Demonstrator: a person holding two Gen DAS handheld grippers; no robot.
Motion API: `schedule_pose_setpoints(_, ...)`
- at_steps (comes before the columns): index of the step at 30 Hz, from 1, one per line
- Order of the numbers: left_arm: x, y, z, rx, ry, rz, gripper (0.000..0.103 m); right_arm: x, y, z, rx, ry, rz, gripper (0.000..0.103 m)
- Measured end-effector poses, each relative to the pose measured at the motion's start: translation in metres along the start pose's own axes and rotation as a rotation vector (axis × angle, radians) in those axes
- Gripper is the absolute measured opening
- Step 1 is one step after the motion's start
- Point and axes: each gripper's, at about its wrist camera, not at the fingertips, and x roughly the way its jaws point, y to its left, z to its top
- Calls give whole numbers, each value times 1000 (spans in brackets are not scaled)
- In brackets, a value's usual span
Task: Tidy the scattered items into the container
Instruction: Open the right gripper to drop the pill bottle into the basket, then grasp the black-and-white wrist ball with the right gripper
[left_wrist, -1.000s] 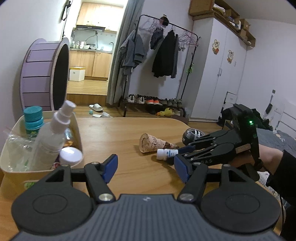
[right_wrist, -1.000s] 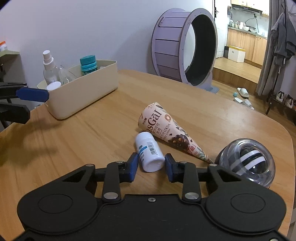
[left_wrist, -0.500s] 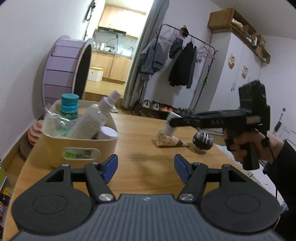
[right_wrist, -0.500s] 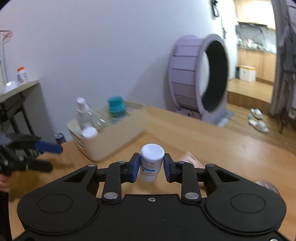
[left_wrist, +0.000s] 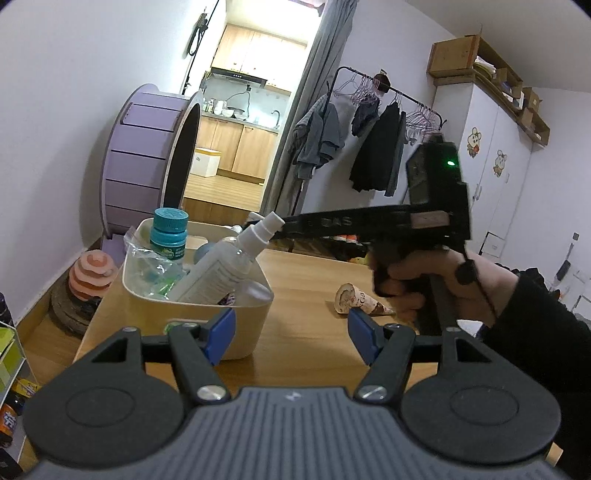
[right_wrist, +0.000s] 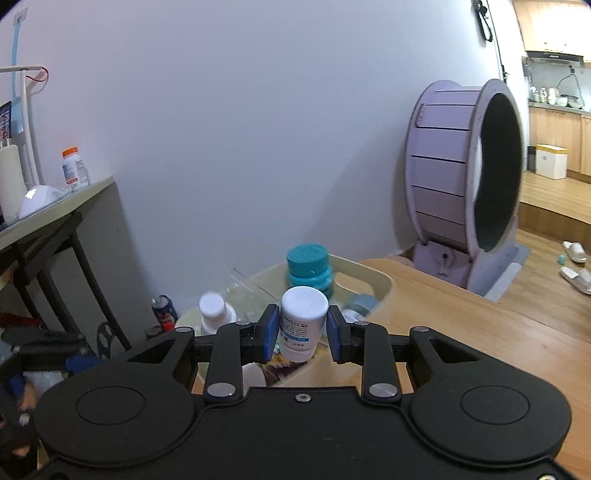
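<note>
Right tongs (right_wrist: 302, 328), level above the bin (right_wrist: 384, 284), clamp a white bottle (right_wrist: 301, 323); left tongs (left_wrist: 291, 334) gape apart.

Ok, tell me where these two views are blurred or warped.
Left wrist view: the hand and right gripper smear with motion, and the doorway bends at the fisheye edge. Right wrist view: the white bottle is sharp; the items in the container behind it look soft.
</note>
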Motion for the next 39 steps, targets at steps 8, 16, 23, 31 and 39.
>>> schedule_pose_setpoints(8, 1, -5, -2, 0, 2, -14, 66, -7, -11, -4, 38, -17, -58, 52)
schedule_pose_setpoints(16, 14, -28, -6, 33, 35, -71, 66, -78, -24, -22, 28, -43, -210, 55)
schedule_pose_setpoints(23, 28, -54, -12, 71, 60, -131, 66, -140, -50, -64, 81, -48, -400, 77)
schedule_pose_setpoints(31, 46, -82, -21, 118, 96, -190, 68, -184, -84, -114, 173, -36, -567, 89)
schedule_pose_setpoints(39, 58, -92, -29, 139, 138, -208, 72, -170, -105, -133, 195, 11, -577, 92)
